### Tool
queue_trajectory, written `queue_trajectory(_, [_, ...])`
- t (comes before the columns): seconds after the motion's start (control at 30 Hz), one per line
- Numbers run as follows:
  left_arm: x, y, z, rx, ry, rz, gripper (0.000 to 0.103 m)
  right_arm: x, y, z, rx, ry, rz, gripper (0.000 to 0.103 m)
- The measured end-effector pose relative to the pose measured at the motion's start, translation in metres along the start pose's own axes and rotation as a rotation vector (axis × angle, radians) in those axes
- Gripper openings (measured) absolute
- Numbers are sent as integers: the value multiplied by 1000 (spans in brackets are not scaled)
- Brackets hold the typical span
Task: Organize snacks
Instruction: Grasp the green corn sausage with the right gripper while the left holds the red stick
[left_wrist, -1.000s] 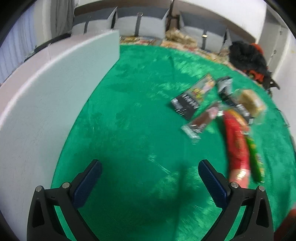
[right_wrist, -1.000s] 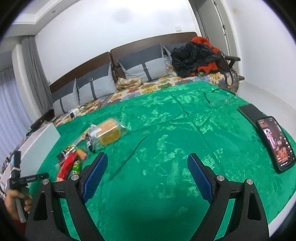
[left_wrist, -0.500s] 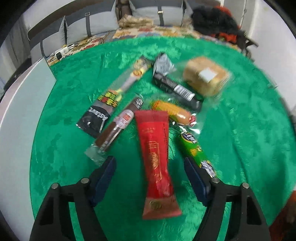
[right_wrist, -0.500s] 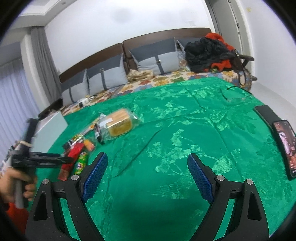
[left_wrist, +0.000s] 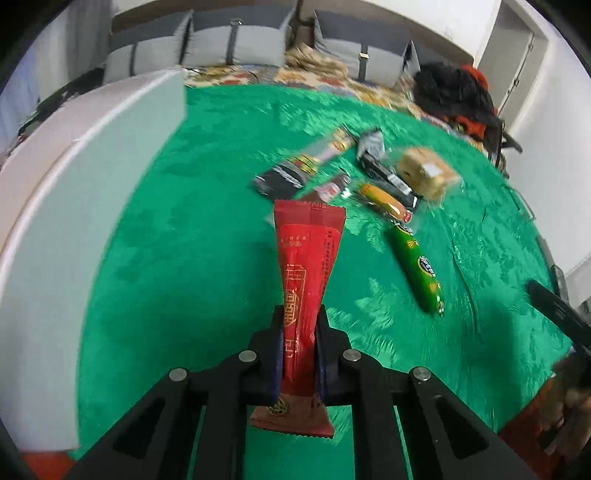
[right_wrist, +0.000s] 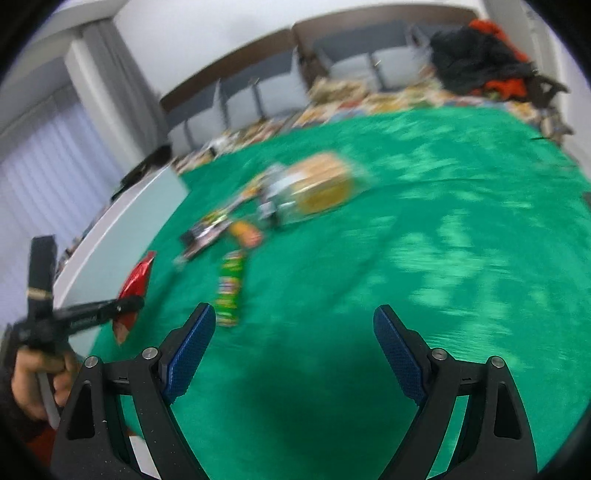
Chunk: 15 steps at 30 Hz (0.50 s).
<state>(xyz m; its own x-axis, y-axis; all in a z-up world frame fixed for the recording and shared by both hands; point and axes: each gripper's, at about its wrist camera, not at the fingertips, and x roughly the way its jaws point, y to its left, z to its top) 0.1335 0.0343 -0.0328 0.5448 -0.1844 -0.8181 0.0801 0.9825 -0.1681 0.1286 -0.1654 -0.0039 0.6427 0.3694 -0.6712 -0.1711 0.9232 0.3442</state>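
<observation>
My left gripper (left_wrist: 299, 321) is shut on a long red snack packet (left_wrist: 308, 258) and holds it above the green cloth; it also shows in the right wrist view (right_wrist: 136, 284). A green sausage stick (left_wrist: 417, 269), an orange sausage (left_wrist: 384, 199), a wrapped bread (left_wrist: 426, 171) and several dark snack bars (left_wrist: 291, 173) lie on the cloth beyond. My right gripper (right_wrist: 293, 328) is open and empty above the cloth, with the green stick (right_wrist: 229, 288) just left of its left finger. The right wrist view is blurred.
A white box (left_wrist: 74, 177) stands along the left edge of the green cloth (left_wrist: 207, 258). Grey cushions (left_wrist: 236, 40) and a pile of dark clothes (left_wrist: 454, 88) lie at the back. The right gripper's tip (left_wrist: 554, 306) shows at the far right.
My left gripper has closed on the red packet and lifted it off the cloth. My right gripper has swung left toward the snacks and stays open.
</observation>
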Motion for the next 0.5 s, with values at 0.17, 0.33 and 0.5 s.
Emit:
queue_trajectory(0.17, [-40, 18, -4, -41, -58, -37, 13, 83, 53, 35, -30, 275, -25, 71])
queue_trajectory(0.33, [-80, 39, -5, -71, -106, -66, 13, 138, 65, 43, -62, 483, -118, 25])
queue_trajectory(0.5, [-124, 74, 0, -119, -182, -90, 13, 130, 62, 42, 5, 499, -121, 23])
